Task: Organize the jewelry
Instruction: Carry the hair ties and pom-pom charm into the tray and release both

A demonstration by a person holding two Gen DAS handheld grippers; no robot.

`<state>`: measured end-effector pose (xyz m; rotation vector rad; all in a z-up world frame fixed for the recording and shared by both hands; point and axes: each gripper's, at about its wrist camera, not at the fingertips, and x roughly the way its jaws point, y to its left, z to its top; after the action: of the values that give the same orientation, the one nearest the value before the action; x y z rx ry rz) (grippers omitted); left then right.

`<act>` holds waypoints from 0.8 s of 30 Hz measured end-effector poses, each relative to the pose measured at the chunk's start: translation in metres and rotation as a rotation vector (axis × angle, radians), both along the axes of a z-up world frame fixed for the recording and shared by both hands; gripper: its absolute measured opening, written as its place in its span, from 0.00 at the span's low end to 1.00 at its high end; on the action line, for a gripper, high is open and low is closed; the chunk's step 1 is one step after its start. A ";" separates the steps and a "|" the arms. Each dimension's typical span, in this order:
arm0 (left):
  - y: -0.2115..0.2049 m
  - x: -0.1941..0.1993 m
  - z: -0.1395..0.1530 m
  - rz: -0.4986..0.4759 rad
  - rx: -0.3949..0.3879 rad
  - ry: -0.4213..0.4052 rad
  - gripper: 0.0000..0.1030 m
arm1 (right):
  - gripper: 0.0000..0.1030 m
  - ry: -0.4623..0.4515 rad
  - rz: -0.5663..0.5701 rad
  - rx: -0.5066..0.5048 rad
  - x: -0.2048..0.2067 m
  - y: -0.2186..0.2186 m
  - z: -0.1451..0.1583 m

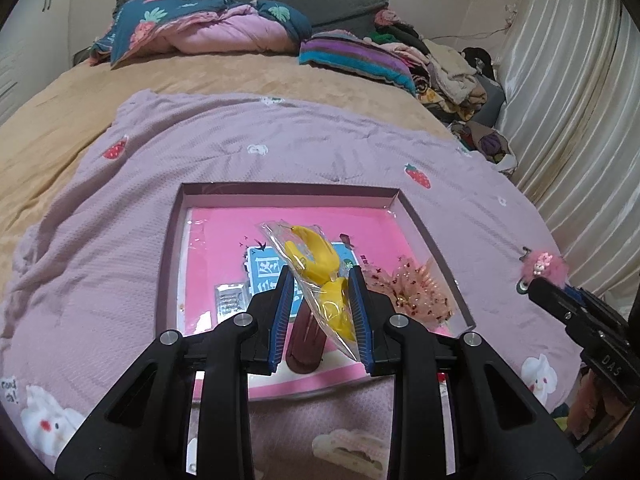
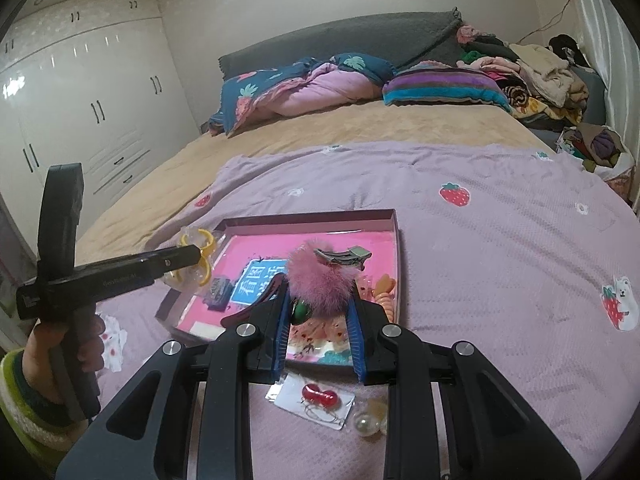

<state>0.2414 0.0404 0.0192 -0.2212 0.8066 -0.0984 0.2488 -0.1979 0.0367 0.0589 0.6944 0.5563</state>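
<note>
My left gripper (image 1: 320,280) is shut on a clear bag of yellow hoop earrings (image 1: 320,268) and holds it above the shallow pink box (image 1: 280,190). It also shows in the right wrist view (image 2: 196,260) with the bag (image 2: 200,254) over the box's left edge (image 2: 168,300). My right gripper (image 2: 318,286) is shut on a pink fluffy hair clip (image 2: 320,272) above the box's near side. In the left wrist view the right gripper's tip (image 1: 532,284) holds the fluffy clip (image 1: 546,266) to the right of the box.
Inside the box lie a dark red clip (image 1: 306,336), a sequined peach clip (image 1: 420,292), a silver comb (image 1: 230,300). On the purple blanket (image 2: 500,260) near me lie red cherry earrings on a card (image 2: 318,396), pearl earrings (image 2: 370,424) and a white claw clip (image 1: 352,448).
</note>
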 end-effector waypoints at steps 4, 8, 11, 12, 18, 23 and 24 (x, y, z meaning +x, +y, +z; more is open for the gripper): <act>-0.003 0.009 -0.010 -0.002 0.010 0.018 0.20 | 0.23 0.014 -0.014 -0.023 0.010 0.005 -0.009; -0.005 0.015 -0.022 -0.005 0.017 0.042 0.20 | 0.23 0.031 -0.026 -0.064 0.019 0.013 -0.022; -0.006 0.018 -0.029 -0.012 0.015 0.052 0.20 | 0.23 0.052 -0.025 -0.092 0.023 0.020 -0.035; -0.006 0.019 -0.031 -0.014 0.017 0.054 0.20 | 0.23 0.058 -0.023 -0.101 0.024 0.022 -0.039; -0.006 0.022 -0.043 -0.015 0.025 0.079 0.20 | 0.23 0.096 -0.009 -0.152 0.027 0.037 -0.065; -0.005 0.022 -0.050 -0.016 0.029 0.092 0.20 | 0.24 0.125 0.017 -0.182 0.026 0.047 -0.082; -0.005 0.022 -0.051 -0.016 0.030 0.094 0.20 | 0.25 0.130 0.026 -0.183 0.026 0.049 -0.084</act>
<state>0.2637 0.0355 -0.0315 -0.1923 0.9026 -0.0916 0.2746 -0.1489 -0.0475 -0.0857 0.8713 0.5144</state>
